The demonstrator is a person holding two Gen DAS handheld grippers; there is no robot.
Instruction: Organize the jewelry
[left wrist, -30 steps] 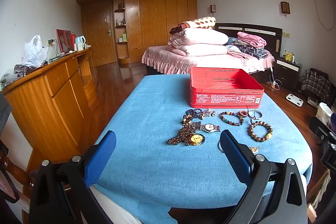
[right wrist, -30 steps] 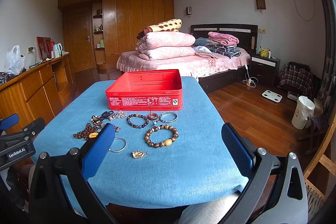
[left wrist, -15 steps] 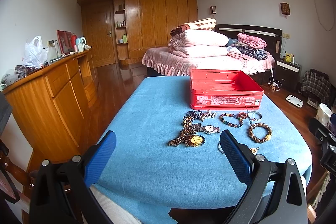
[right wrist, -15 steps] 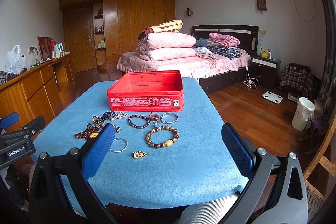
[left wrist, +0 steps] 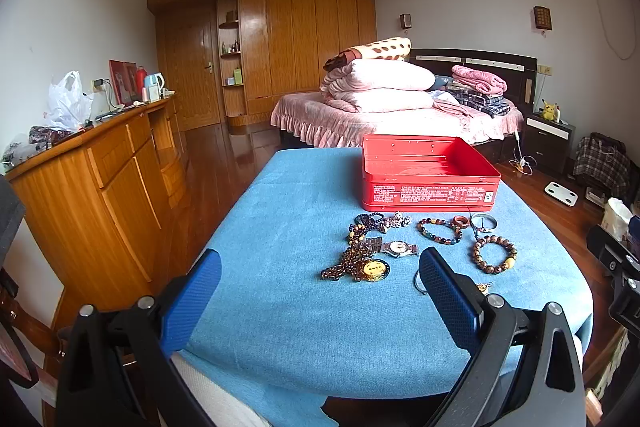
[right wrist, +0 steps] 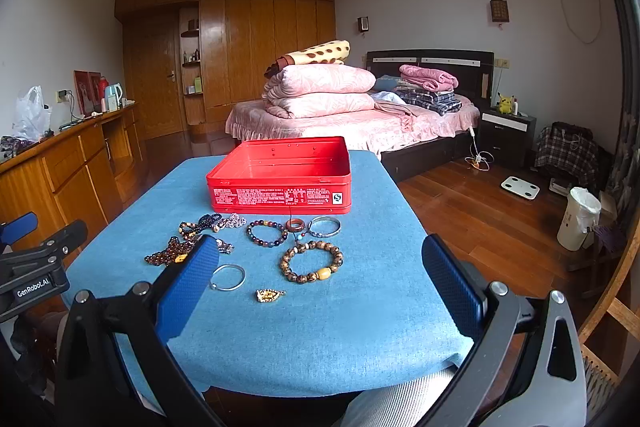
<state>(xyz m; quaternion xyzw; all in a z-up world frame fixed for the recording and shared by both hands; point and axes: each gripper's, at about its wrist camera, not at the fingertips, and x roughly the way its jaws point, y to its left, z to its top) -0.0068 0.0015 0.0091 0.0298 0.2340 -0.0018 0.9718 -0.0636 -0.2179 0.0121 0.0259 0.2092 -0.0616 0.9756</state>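
An open red tin box stands on the blue cloth-covered table. In front of it lie several pieces of jewelry: a wooden bead bracelet, a dark bead bracelet, a watch, a brown necklace with a gold pendant, a silver bangle, a silver ring hoop and a small gold charm. My left gripper and right gripper are both open and empty, above the table's near edge.
A wooden sideboard runs along the left. A bed with folded quilts stands behind the table. A white bin and wooden chair are on the right, on the wooden floor.
Both views have shifted only slightly; the jewelry and box have not moved, and both grippers stay open.
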